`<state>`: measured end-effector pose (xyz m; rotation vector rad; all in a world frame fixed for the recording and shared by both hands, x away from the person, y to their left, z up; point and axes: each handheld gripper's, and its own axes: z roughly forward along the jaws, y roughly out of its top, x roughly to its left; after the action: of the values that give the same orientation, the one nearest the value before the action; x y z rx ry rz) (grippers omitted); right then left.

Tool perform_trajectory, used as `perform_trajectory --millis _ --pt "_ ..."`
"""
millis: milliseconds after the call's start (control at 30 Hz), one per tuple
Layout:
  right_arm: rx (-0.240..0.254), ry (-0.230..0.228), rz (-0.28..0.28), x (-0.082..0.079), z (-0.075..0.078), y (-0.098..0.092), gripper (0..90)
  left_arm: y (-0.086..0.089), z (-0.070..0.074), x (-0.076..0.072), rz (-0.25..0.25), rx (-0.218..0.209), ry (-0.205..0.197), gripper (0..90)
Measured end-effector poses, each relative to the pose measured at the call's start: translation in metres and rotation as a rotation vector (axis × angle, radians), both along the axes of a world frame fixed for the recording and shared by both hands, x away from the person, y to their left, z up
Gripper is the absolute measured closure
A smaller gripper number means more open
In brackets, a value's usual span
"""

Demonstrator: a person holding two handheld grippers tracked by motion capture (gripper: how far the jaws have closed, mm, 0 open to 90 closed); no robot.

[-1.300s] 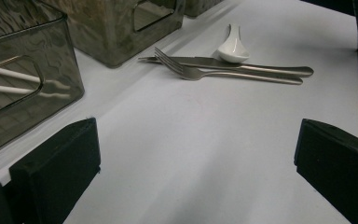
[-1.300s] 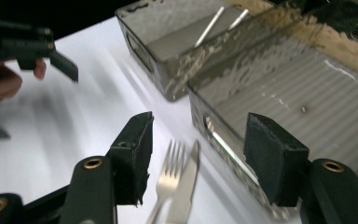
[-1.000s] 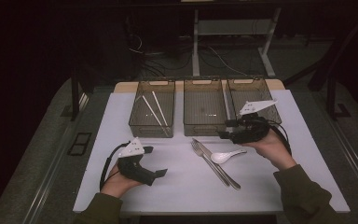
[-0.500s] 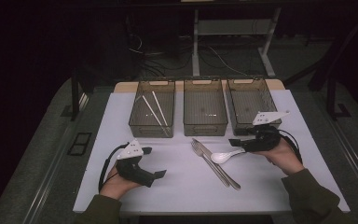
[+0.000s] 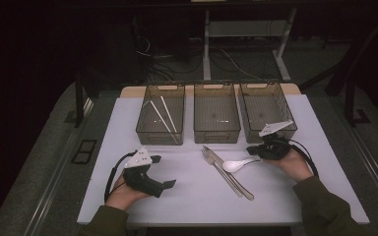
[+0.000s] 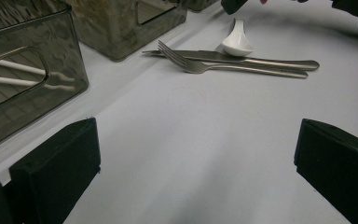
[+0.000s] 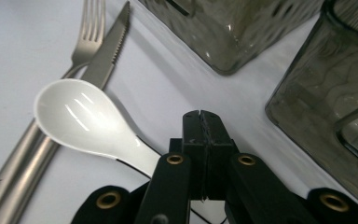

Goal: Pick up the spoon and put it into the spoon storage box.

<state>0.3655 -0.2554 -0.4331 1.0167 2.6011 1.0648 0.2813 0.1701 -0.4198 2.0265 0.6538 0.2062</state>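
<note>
Two: right hand-held gripper (image 7: 200, 115) just closed above spoon (image 7: 77, 117); left hand-held gripper (image 6: 196, 158) open.

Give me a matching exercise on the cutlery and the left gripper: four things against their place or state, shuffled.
Things:
1. white spoon
2. chopsticks
3. fork
4. left gripper

Place or state:
A. inside the left bin
B. jaws open over the bare table
C. handle end at the shut right gripper
D. lying alongside the knife

Pairs: 1-C, 2-A, 3-D, 4-B
</note>
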Motion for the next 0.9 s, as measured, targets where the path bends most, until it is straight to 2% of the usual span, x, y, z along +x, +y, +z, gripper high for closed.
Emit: perform_trajectory --millis 267,400,600,700,900 --pt "-0.045 0.039 0.002 0.003 -0.008 0.002 89.6 0.0 0.0 -0.001 -0.003 -0.003 0.001 0.0" --pt "-0.042 0.064 -0.004 0.0 -0.007 -0.002 89.6 0.0 0.0 -0.001 -0.008 -0.002 0.0 0.0" --pt "-0.059 0.097 0.012 -0.009 -0.005 -0.009 89.6 0.0 0.0 0.0 -0.011 -0.003 0.002 0.0" --pt "-0.074 0.099 0.028 -0.013 -0.004 -0.009 89.6 0.0 0.0 -0.001 -0.013 -0.007 0.001 0.0" --pt "-0.075 0.113 0.041 -0.026 -0.006 -0.012 89.5 0.0 0.001 -0.001 -0.012 -0.011 0.003 0.0"
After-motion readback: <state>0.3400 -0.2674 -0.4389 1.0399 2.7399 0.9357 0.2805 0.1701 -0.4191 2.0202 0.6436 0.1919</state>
